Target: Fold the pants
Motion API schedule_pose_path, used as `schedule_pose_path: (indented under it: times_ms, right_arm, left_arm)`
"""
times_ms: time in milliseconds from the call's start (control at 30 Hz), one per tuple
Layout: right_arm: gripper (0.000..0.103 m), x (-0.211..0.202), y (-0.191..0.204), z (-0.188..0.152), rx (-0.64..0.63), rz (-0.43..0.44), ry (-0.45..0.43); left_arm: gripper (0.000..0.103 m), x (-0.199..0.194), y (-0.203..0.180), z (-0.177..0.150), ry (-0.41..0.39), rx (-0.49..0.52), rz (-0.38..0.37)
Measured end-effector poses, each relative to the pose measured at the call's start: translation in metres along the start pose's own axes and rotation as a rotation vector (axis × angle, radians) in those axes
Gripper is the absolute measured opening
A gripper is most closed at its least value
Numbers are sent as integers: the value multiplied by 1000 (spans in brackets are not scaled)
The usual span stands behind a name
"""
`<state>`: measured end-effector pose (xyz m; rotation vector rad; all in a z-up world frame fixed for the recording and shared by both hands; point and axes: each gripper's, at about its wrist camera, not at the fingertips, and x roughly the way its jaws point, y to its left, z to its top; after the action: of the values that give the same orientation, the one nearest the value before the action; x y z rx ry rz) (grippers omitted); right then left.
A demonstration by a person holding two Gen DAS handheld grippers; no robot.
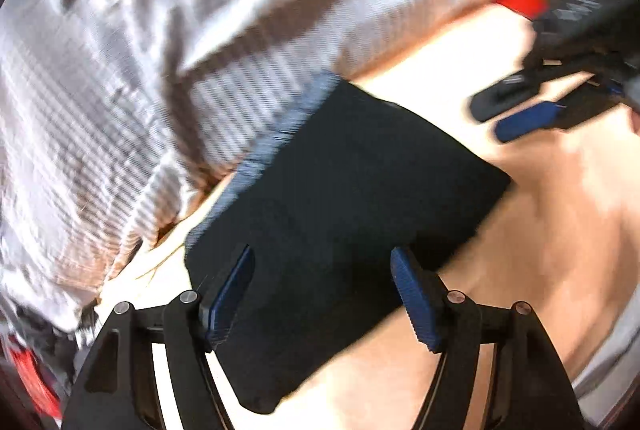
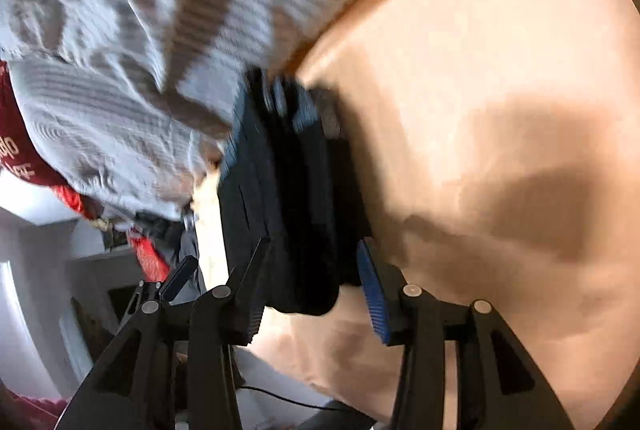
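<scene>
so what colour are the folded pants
Very dark navy, almost black; the folded pants show best in the left wrist view.

I think I am in a bedroom at home. I work on a soft peach sheet [image 2: 500, 78], like a bed. To the left, a crumpled grey striped blanket [image 1: 140, 70] lies on it. Something red [image 2: 148, 254] lies past the blanket, too blurry to name. A white wall [image 2: 24, 262] stands far left.
</scene>
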<state>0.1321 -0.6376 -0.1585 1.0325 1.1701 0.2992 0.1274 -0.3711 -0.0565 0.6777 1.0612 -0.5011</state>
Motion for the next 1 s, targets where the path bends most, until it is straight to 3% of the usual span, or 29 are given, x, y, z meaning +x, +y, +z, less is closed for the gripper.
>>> schedule_pose_path:
  times_ms: [67, 167, 300, 433, 600, 667, 733, 767, 900, 1000]
  right_arm:
    - [47, -10, 11, 9, -16, -1, -41]
    - [47, 1, 30, 21, -77, -18, -34]
    - [47, 29, 65, 36, -210, -146, -31]
    - [47, 50, 94, 53, -333, -214, -50]
    - [47, 71, 101, 70, -375, -253, -26]
    - [36, 71, 99, 70, -395, -262, -21]
    - [11, 72, 102, 68, -420, -276, -15]
    - [7, 73, 103, 68, -427, -280, -4]
    - [8, 68, 98, 67, -417, -254, 24]
    - [8, 61, 94, 74, -382, -241, -29]
  left_arm:
    - [72, 13, 17, 9, 25, -66, 10]
    - [72, 37, 45, 18, 84, -193, -14]
    - [72, 69, 70, 13, 168, -293, -49]
    - [72, 78, 75, 6, 195, -326, -59]
    - [72, 84, 83, 1, 209, -365, -76]
    - [72, 86, 88, 1, 214, -389, -79]
    - [72, 92, 94, 2, 219, -410, -84]
    - [72, 93, 95, 2, 222, -416, -84]
    - [72, 101, 94, 4, 242, -413, -99]
    - [72, 108, 88, 3, 252, -384, -100]
